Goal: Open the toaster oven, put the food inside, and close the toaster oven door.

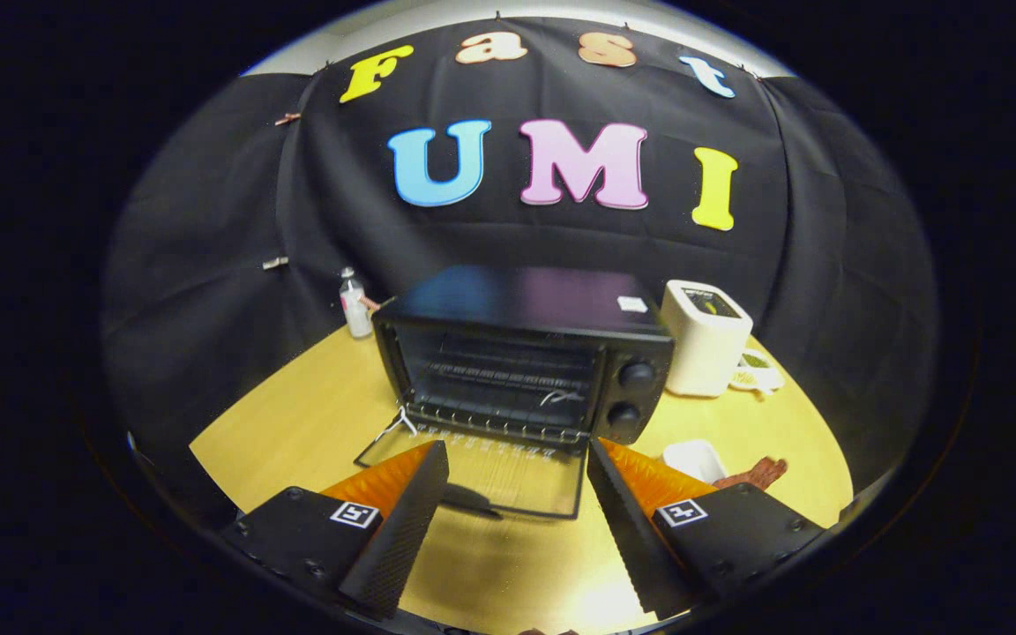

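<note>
A black toaster oven [526, 353] stands on the wooden table [296, 414], just ahead of my fingers. Its glass door [490, 472] lies folded down flat toward me, and the wire rack inside shows bare. Two knobs sit on its right front panel. My gripper [517, 459] hovers above the lowered door, open wide, with nothing between the fingers. To the right of the right finger lies a brown piece of food [759, 474] beside a small white dish [695, 459].
A white toaster [704, 337] stands right of the oven, with a small white plate [757, 370] of something behind it. A small bottle [354, 304] stands at the oven's back left. The table's rounded edge curves close on both sides.
</note>
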The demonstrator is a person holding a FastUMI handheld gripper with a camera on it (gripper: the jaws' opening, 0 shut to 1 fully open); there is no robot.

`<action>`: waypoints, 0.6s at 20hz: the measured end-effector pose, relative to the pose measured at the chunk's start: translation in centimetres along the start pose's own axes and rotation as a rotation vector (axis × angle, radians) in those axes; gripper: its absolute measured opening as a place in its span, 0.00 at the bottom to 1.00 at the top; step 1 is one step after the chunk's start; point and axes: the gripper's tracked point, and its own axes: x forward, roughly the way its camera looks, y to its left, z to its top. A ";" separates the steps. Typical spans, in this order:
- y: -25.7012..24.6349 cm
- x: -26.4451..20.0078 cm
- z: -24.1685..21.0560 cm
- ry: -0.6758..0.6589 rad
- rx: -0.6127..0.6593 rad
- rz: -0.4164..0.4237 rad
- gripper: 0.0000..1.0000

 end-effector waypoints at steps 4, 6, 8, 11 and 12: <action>-6.7 -1.0 3.2 -0.023 -0.001 -0.045 0.98; -10.3 -1.5 2.9 0.009 0.035 -0.062 0.98; -14.2 -1.4 1.4 0.052 0.049 -0.088 0.98; -19.4 -0.9 -1.9 0.128 0.076 -0.121 0.97; -20.8 -0.6 -3.1 0.160 0.095 -0.122 0.97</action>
